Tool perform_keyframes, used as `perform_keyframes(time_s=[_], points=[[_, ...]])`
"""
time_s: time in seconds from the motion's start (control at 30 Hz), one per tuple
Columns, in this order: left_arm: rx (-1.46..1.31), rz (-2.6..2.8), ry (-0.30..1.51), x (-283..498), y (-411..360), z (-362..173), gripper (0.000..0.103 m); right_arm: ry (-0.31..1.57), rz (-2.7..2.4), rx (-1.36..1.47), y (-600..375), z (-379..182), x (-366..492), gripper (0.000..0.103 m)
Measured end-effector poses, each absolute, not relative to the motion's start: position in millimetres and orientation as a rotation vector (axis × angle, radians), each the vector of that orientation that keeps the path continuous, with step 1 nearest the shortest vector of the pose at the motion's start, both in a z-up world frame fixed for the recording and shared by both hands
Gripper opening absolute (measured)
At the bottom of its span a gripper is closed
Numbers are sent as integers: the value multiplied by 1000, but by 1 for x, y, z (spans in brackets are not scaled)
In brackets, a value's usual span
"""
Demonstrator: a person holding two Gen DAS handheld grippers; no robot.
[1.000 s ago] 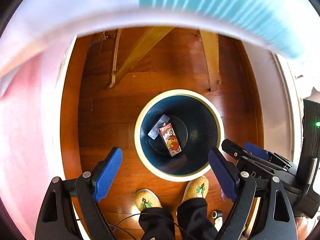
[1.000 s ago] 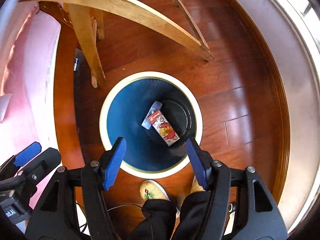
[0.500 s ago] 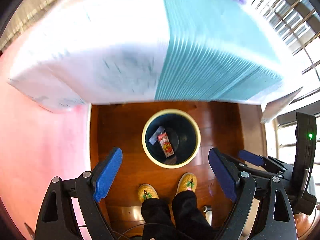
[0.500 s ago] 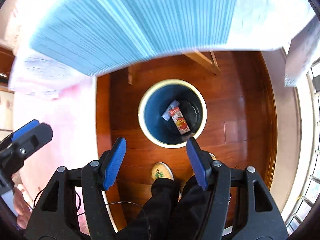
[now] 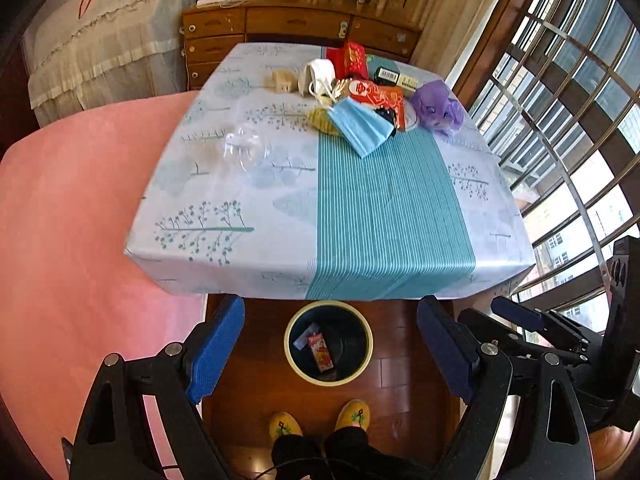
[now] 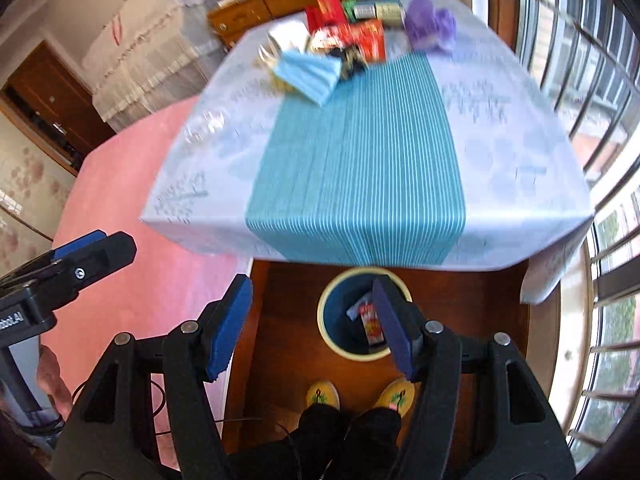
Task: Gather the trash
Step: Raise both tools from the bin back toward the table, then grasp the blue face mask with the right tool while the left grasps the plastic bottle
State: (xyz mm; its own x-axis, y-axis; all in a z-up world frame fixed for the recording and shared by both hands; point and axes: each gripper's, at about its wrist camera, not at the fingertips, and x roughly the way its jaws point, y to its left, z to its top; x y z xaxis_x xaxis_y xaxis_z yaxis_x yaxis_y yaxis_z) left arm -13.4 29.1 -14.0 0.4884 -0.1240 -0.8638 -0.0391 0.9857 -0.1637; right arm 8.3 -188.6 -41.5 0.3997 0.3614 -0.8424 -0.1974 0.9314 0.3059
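Worktop [image 5: 360,216] cloth-covered; trash heaped at far end, blue mask [image 5: 360,128] nearest, within reach. Bin [image 5: 329,347] set on floor below near edge, carton already inside. Left gripper [image 5: 330,354] and right gripper [image 6: 310,330] both released, empty, ready for pickup.

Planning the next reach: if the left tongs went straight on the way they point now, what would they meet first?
Probably the near edge of the tablecloth, not the bin below; depth is unclear. The left tongs stand open and empty.
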Motion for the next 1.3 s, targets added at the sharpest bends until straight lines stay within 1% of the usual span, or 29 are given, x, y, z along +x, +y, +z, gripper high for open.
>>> perform_keyframes(time_s=[0.2,0.3,0.43,0.63,0.9,1.1,1.3], points=[[-165,10,986,-5,25,36,89,1001,415,147,-195,9,27,60],[-174,39,956,0,23,57,89,957,448,124,-197,25,38,60],[-180,88,941,7,20,74,89,913,489,88,-197,34,53,60],[-178,212,933,19,19,86,89,858,543,33,-191,45,78,60],[-226,221,996,57,41,64,86,855,534,-26,-171,35,115,60],[-321,169,1092,113,84,22,86,904,486,-33,-156,13,163,59],[-401,99,1231,178,132,-35,85,950,424,-54,-129,-11,225,59]])
